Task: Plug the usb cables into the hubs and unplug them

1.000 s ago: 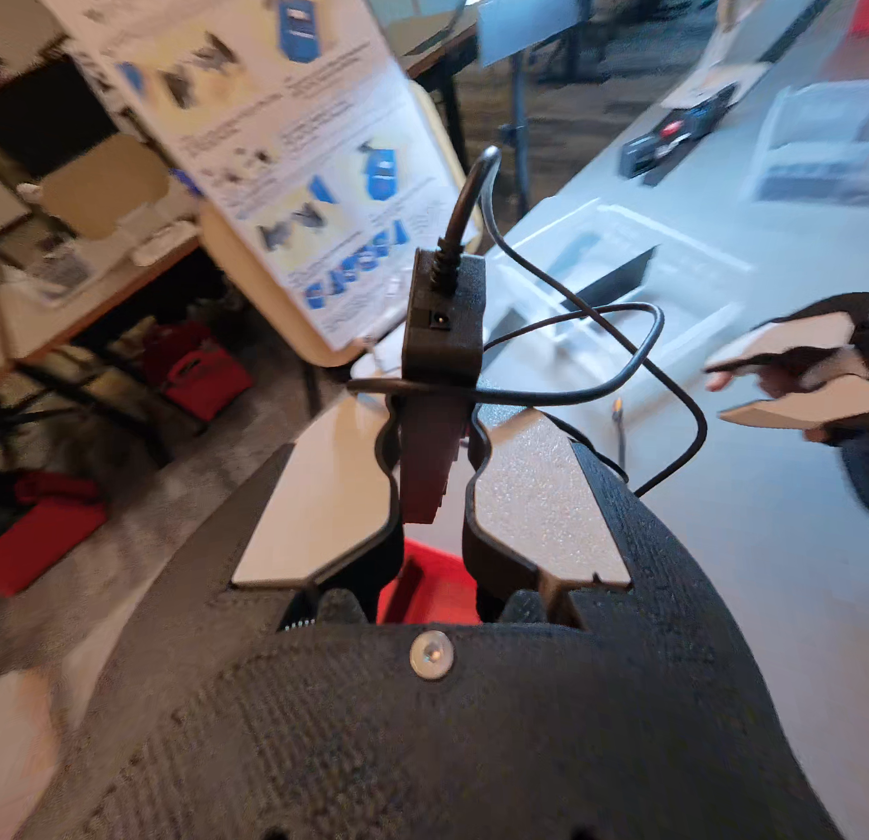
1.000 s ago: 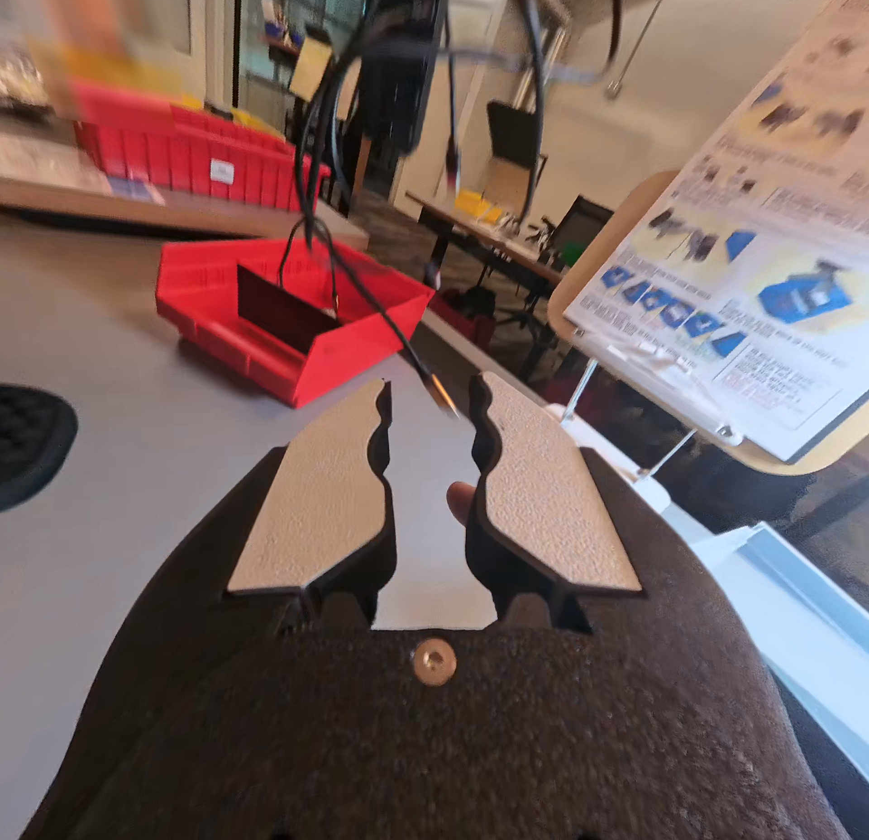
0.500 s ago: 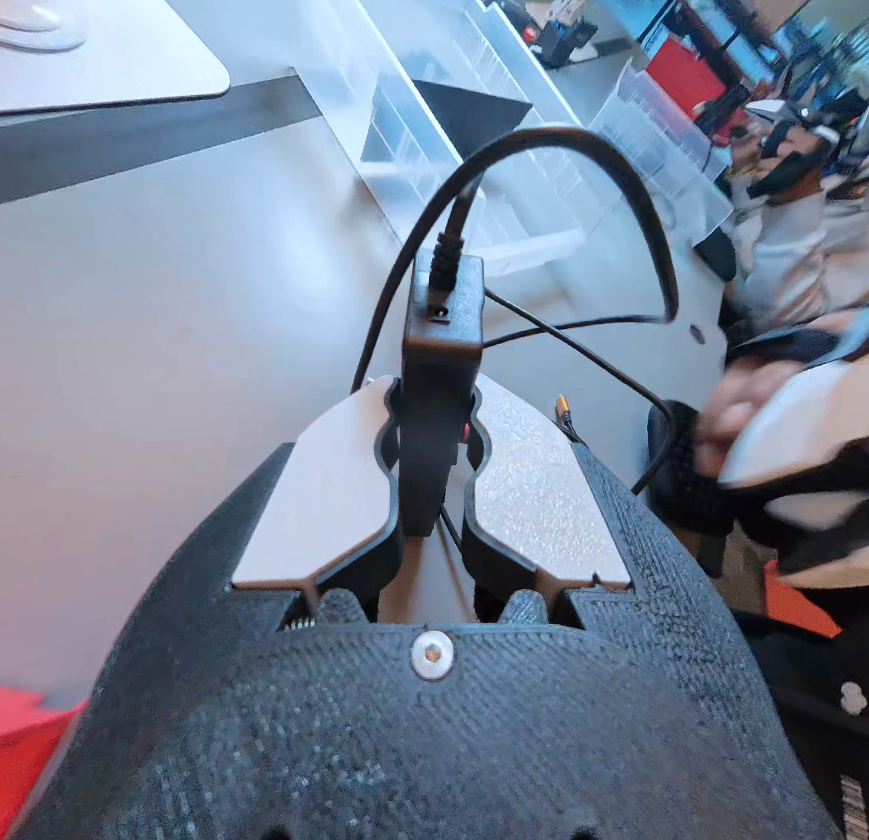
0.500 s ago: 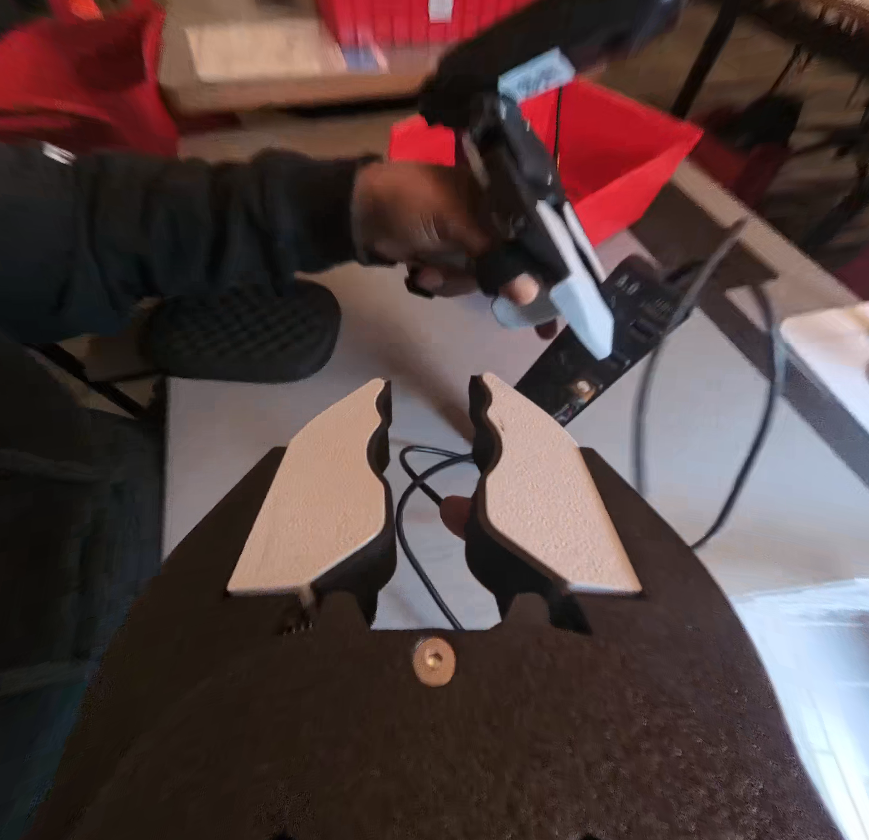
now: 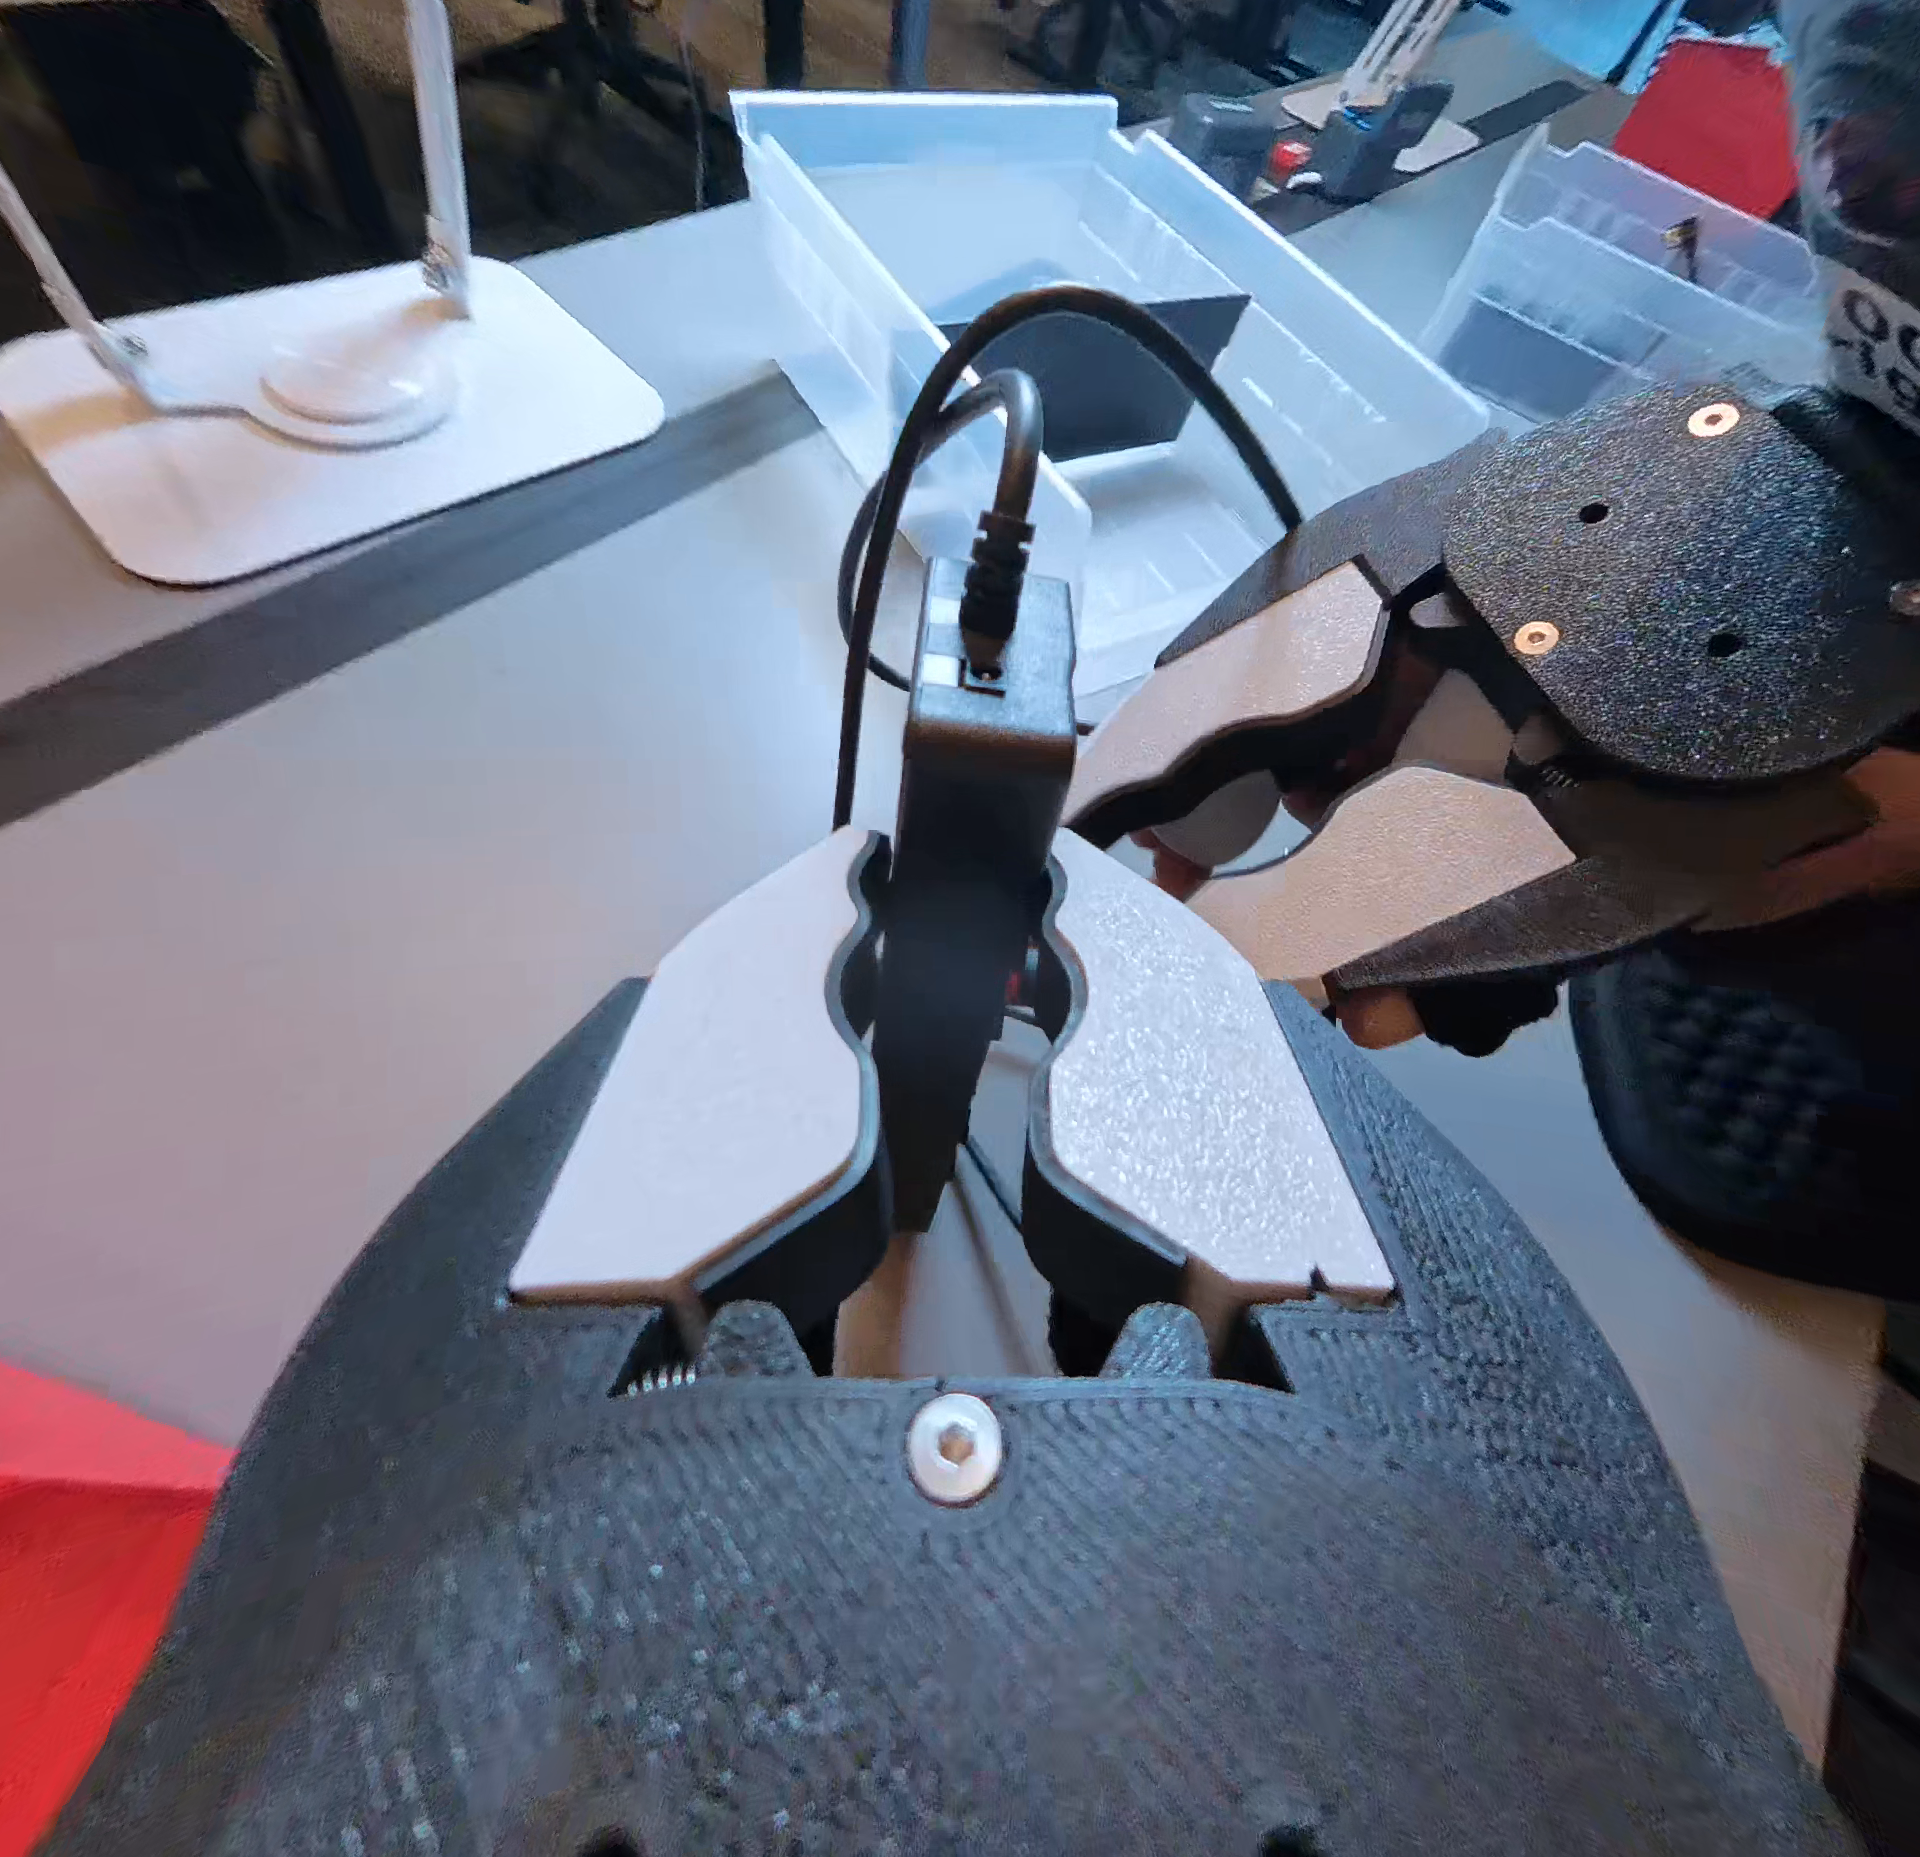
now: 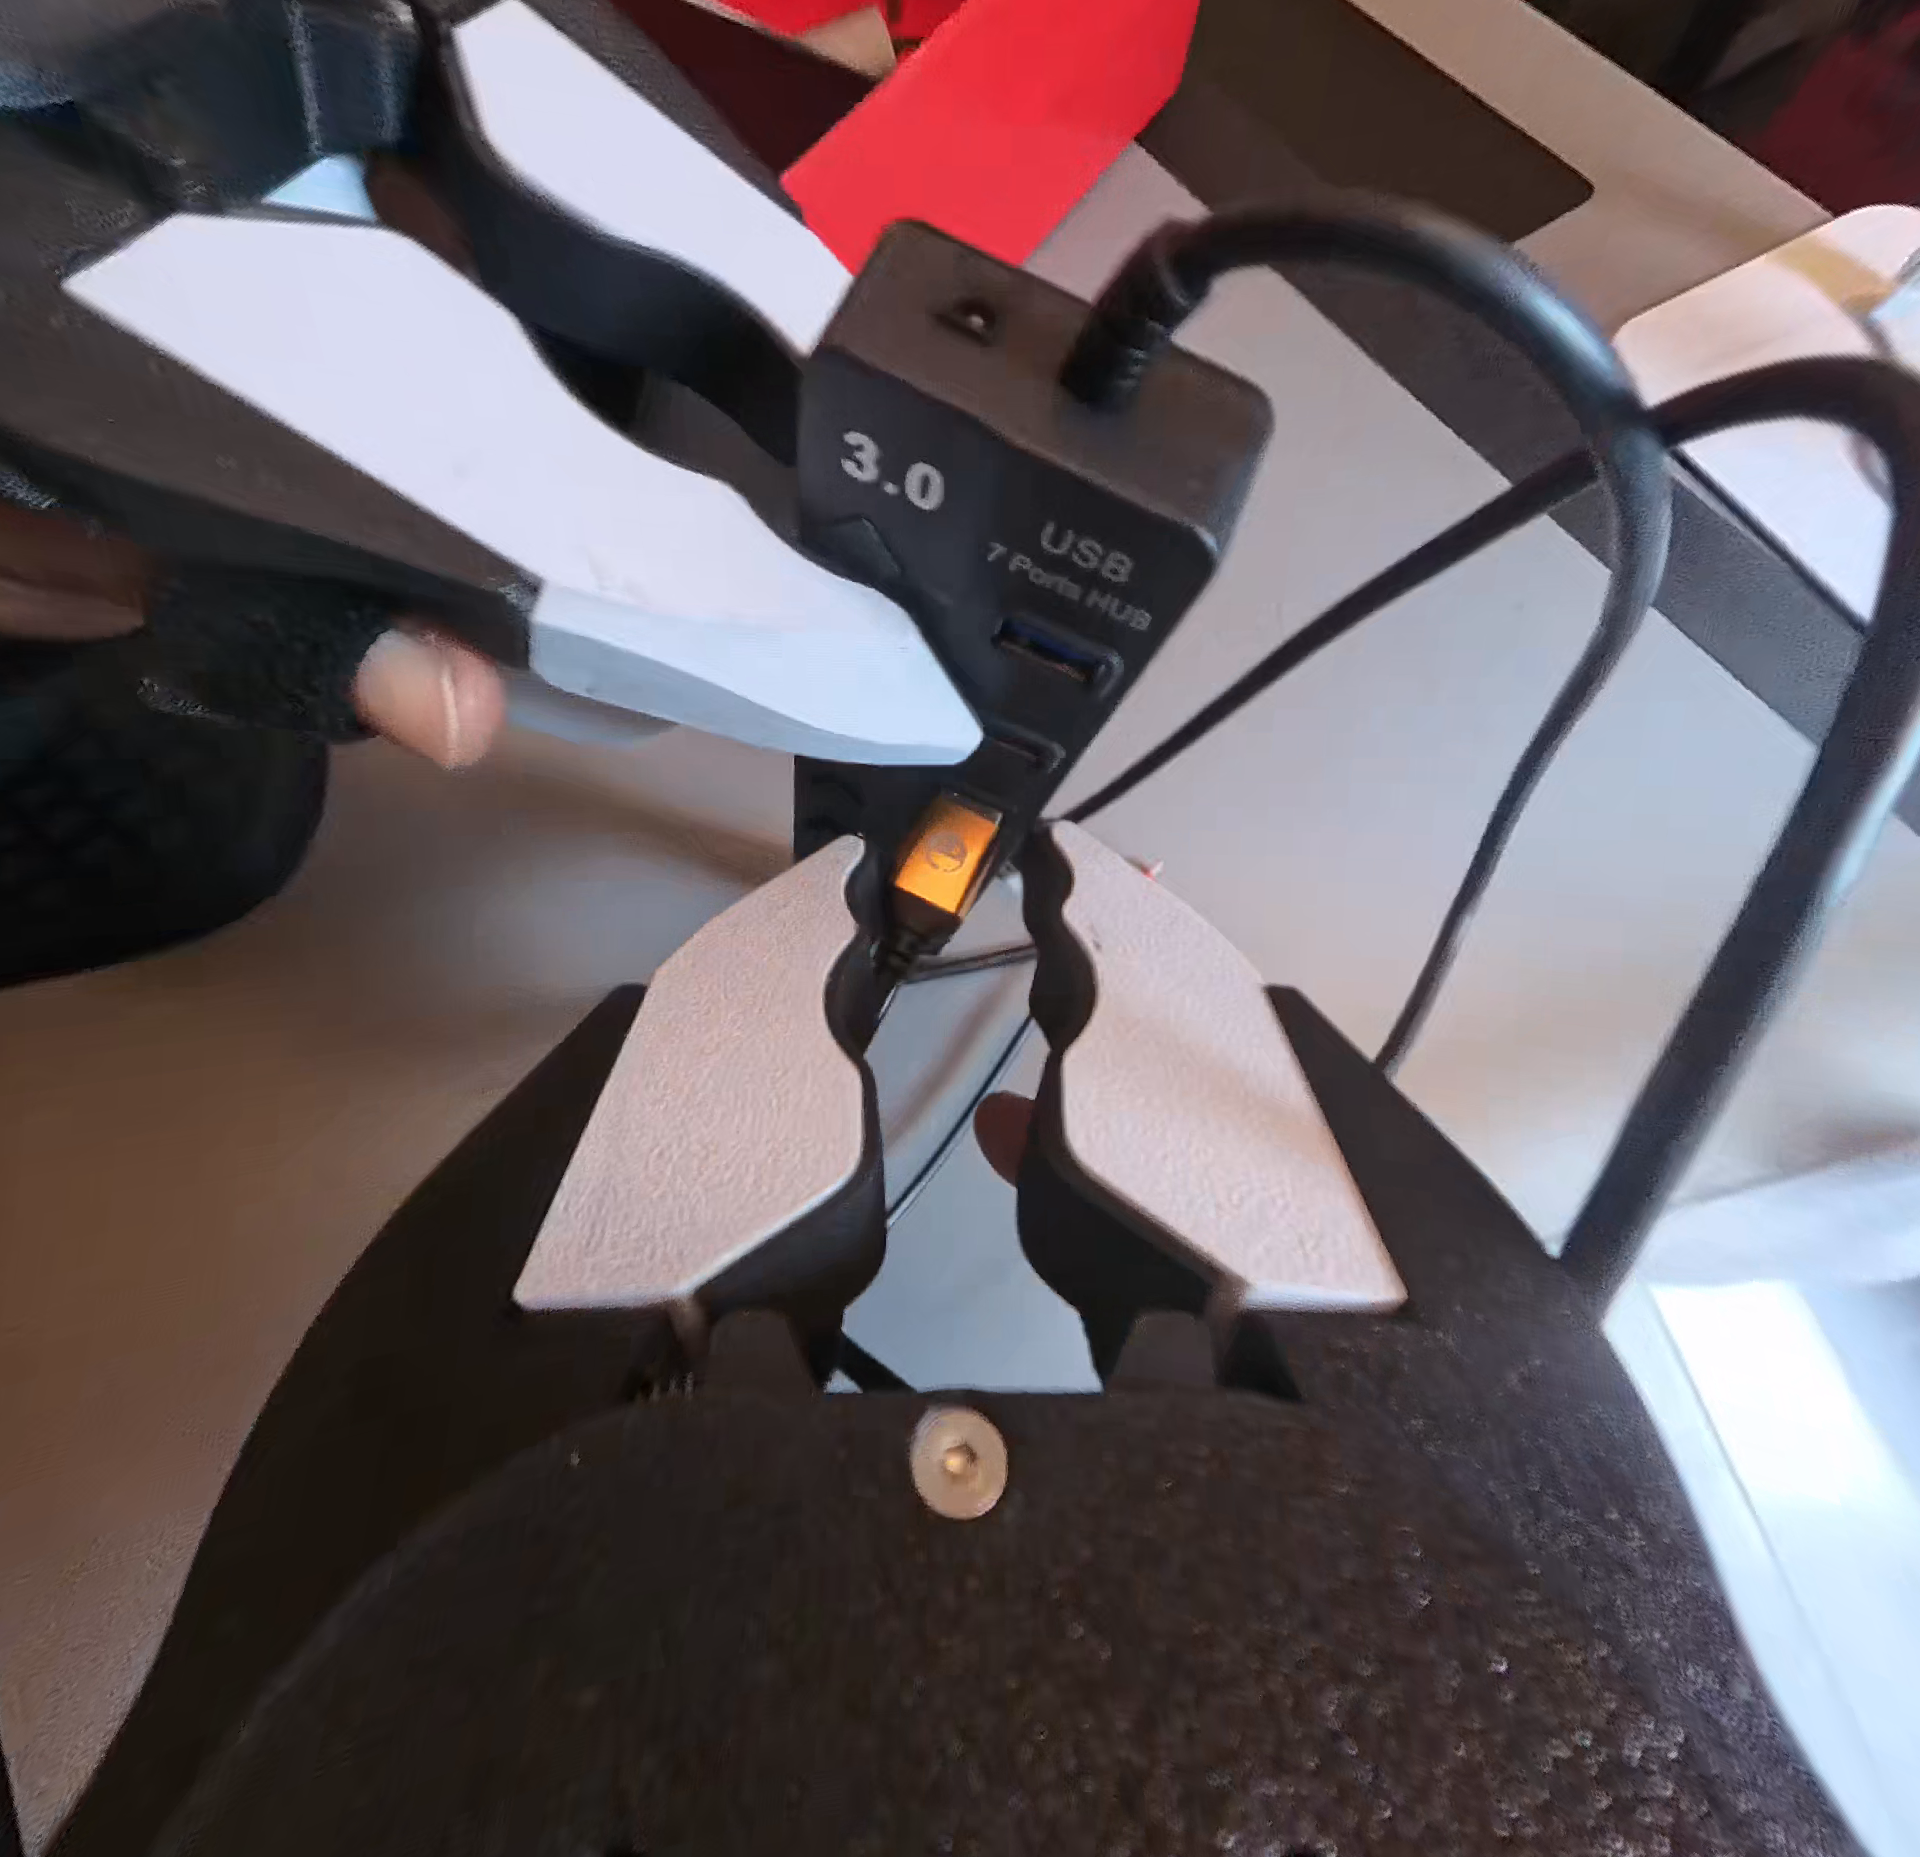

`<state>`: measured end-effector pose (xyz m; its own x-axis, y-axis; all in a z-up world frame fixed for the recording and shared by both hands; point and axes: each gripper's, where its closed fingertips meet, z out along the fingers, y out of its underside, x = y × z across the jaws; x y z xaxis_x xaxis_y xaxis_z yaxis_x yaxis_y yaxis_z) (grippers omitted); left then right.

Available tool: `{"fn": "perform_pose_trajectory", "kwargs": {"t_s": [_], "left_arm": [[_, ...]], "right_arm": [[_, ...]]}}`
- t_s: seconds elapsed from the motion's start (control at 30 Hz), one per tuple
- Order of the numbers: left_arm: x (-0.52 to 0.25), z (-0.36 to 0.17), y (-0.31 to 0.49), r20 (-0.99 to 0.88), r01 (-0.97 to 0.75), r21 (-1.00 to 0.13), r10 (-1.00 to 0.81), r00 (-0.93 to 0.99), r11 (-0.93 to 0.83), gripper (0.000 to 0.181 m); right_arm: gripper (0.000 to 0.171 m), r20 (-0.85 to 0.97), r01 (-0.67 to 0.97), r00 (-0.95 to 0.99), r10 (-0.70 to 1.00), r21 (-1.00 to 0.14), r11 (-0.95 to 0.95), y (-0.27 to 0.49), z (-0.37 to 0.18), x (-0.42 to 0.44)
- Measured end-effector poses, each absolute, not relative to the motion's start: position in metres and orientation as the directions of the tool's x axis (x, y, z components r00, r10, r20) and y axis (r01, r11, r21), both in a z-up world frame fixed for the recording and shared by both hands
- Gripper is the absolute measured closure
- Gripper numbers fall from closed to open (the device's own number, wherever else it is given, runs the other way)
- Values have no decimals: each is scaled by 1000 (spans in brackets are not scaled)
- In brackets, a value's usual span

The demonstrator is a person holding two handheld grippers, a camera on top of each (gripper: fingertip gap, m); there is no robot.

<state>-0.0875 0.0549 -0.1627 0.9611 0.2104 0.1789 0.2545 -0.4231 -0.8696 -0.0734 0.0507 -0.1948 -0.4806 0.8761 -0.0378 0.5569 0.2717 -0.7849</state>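
My left gripper (image 5: 961, 862) is shut on a black USB hub (image 5: 982, 768) and holds it edge-up above the grey table (image 5: 416, 872). A thick black cable (image 5: 1013, 477) loops out of the hub's far end. In the right wrist view the hub's port face (image 6: 1039, 477) is toward me. My right gripper (image 6: 951, 851) is narrowly open, with an orange USB plug (image 6: 940, 862) between its fingertips, against the left finger. The plug's tip meets the hub face; the left gripper's finger (image 6: 623, 519) hides the joint. The plug's thin cable (image 6: 1299, 664) trails away. The right gripper also shows in the left wrist view (image 5: 1132, 851).
A clear plastic bin (image 5: 1299, 353) with a black divider stands behind the hub, and another clear bin (image 5: 1621, 249) is farther right. A white stand base (image 5: 312, 436) sits at the back left. A red bin (image 6: 987, 124) is behind the hub. A black mesh pad (image 5: 1714, 1080) lies at the right. Only a small space, under 4 cm, lies between the two pairs of fingers.
The left gripper has kept hold of the hub while swinging round. The right gripper has come up to the hub's port face, and the orange plug now sits between its fingertips.
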Motion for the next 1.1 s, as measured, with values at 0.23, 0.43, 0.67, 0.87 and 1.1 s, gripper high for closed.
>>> {"fn": "perform_pose_trajectory", "kwargs": {"t_s": [0.23,0.43,0.67,0.87,1.1], "left_arm": [[-55,-113,42,60,27,-965,-122,991,-261,140],[-18,-109,18,88,-18,-970,-418,904,-242,104],[4,-127,32,-188,-294,-934,-420,888,-203,117],[-26,-108,11,-168,-225,-960,-302,938,-165,118],[-61,-111,-19,-29,-45,-996,-184,983,-80,120]], "right_arm": [[154,-131,403,-648,751,-895,192,45,-159,-58],[155,-43,187,-850,525,-957,223,31,-121,-20],[155,139,56,-841,522,-939,340,15,-118,-10],[155,221,-36,-813,539,-943,331,37,-97,1],[155,302,-246,-527,794,-949,197,140,0,12]]}}
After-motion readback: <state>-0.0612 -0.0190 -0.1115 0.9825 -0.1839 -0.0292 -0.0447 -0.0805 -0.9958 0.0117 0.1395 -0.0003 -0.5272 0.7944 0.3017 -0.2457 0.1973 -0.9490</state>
